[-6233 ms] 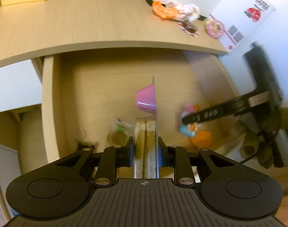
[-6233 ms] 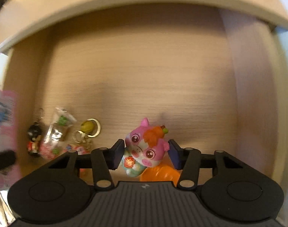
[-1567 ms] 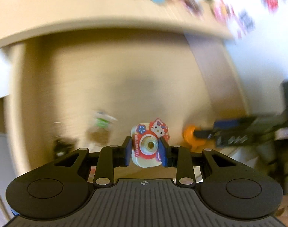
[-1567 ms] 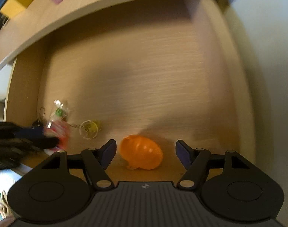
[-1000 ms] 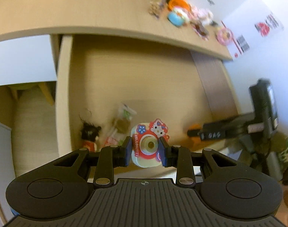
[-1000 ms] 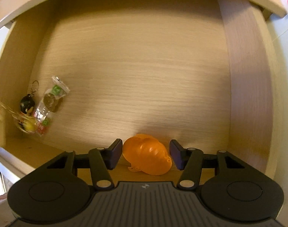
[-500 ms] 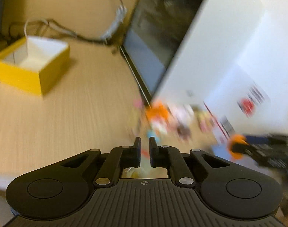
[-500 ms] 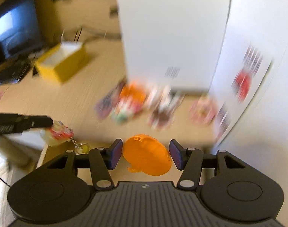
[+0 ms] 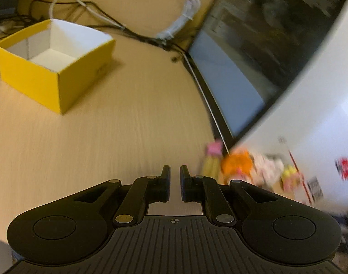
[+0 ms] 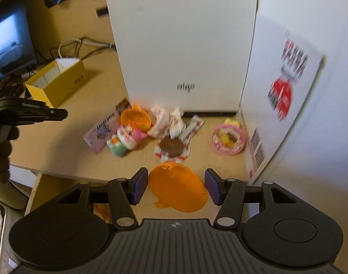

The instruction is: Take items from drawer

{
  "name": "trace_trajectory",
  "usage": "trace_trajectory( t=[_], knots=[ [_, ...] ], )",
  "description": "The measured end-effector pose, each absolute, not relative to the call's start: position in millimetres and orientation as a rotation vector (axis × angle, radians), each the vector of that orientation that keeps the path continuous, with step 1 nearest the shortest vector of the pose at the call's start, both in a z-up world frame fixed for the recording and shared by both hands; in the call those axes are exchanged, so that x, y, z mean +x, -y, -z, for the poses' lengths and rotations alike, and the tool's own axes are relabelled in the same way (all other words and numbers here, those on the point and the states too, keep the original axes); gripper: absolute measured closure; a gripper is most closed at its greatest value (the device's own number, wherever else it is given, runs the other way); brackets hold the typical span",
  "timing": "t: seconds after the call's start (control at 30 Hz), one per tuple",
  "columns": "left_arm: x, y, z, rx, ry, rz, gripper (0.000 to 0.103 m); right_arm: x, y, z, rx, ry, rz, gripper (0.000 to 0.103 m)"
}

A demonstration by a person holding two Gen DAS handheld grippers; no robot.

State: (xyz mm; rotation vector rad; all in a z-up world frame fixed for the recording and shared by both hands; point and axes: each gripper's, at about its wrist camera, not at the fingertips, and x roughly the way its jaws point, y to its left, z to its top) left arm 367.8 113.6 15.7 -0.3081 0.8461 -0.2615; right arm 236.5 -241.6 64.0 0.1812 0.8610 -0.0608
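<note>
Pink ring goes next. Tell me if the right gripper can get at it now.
Probably not yet: the right gripper is shut on the orange shell, so its jaws are full. The desk between it and the pink ring looks clear.

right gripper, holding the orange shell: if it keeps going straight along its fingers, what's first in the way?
Likely the brown disc in a red-and-white wrapper, lying on the desk just ahead of the right gripper and its orange shell. Behind it stands the white box. Depth is uncertain; the gripper may pass over.
</note>
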Motion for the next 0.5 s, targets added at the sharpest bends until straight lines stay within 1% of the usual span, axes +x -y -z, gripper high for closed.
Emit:
trace_trajectory(
  t=[0.13, 0.23, 0.33, 0.4, 0.5],
  knots=[
    [338, -98, -11, -0.244, -0.893, 0.396, 0.092, 246, 235, -43, 0.179, -0.908, 0.053, 0.048],
    [317, -82, 5, -0.182, -0.987, 0.517, 0.089, 252, 232, -27, 0.192, -0.956, 0.056, 0.048],
    [292, -57, 25, 0.02, -1.013, 0.573, 0.088, 251, 225, -12, 0.187, -0.997, 0.044, 0.048],
    [277, -39, 43, 0.179, -1.022, 0.64, 0.086, 246, 220, -3, 0.174, -1.029, 0.035, 0.048],
    [257, -22, 69, 0.34, -1.089, 0.762, 0.085, 239, 211, 11, 0.151, -1.076, 0.02, 0.048]
  ],
)
